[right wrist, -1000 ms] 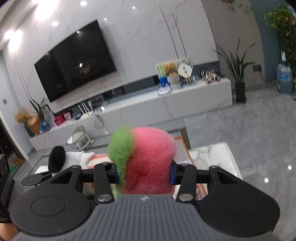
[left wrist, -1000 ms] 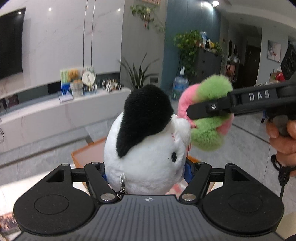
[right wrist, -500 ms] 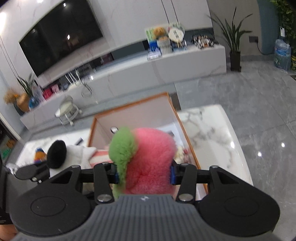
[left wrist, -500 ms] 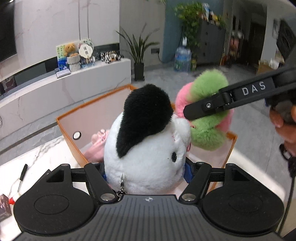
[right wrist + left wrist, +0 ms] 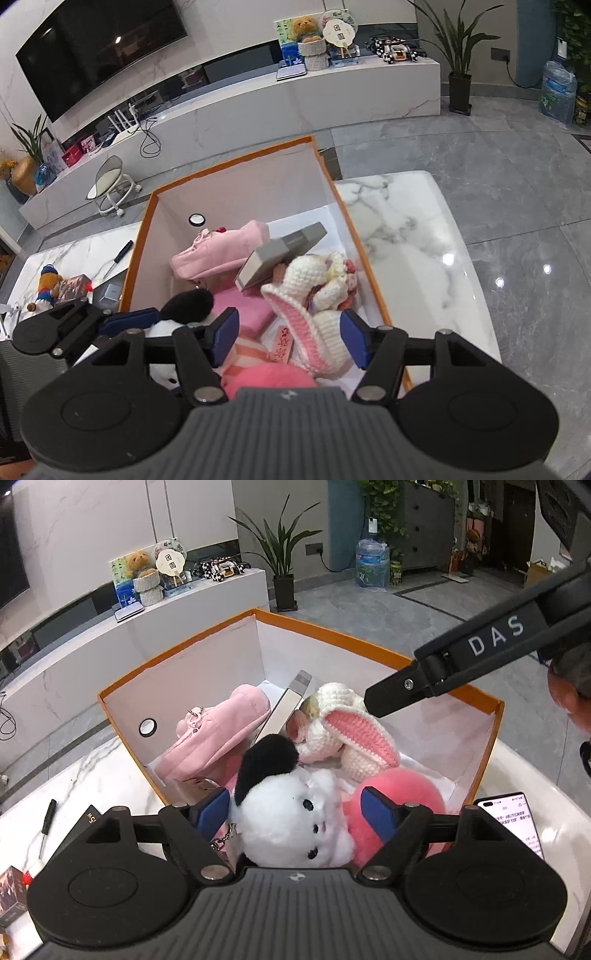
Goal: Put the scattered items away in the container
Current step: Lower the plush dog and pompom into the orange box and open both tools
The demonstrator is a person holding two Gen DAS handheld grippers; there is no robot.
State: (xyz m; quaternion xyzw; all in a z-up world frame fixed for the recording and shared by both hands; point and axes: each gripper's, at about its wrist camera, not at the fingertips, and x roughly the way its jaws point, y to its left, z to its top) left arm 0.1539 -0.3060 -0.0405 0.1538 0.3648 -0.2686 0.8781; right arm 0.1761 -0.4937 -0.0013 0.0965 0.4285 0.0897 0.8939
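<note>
An orange-rimmed box [image 5: 177, 657] [image 5: 236, 160] stands on the marble table. My left gripper [image 5: 295, 810] is open over its near end; a white plush with a black ear [image 5: 291, 816] lies loose between its fingers, inside the box. My right gripper [image 5: 288, 336] is open above the box; a pink fluffy toy [image 5: 266, 376] [image 5: 402, 797] lies below it. The box also holds a pink pouch [image 5: 218, 731], a grey box [image 5: 280, 254] and a crocheted bunny [image 5: 347, 731] [image 5: 317, 291].
On the table left of the box lie a screwdriver [image 5: 47, 823], a small dark box [image 5: 88, 818], a small doll [image 5: 48, 284] and a patterned card box [image 5: 74, 288]. A phone [image 5: 513, 823] lies right of the box. The table edge runs along the right [image 5: 458, 236].
Both grippers tilted down over the box and opened. The white plush and the pink-green fluffy toy dropped out of the jaws into the box.
</note>
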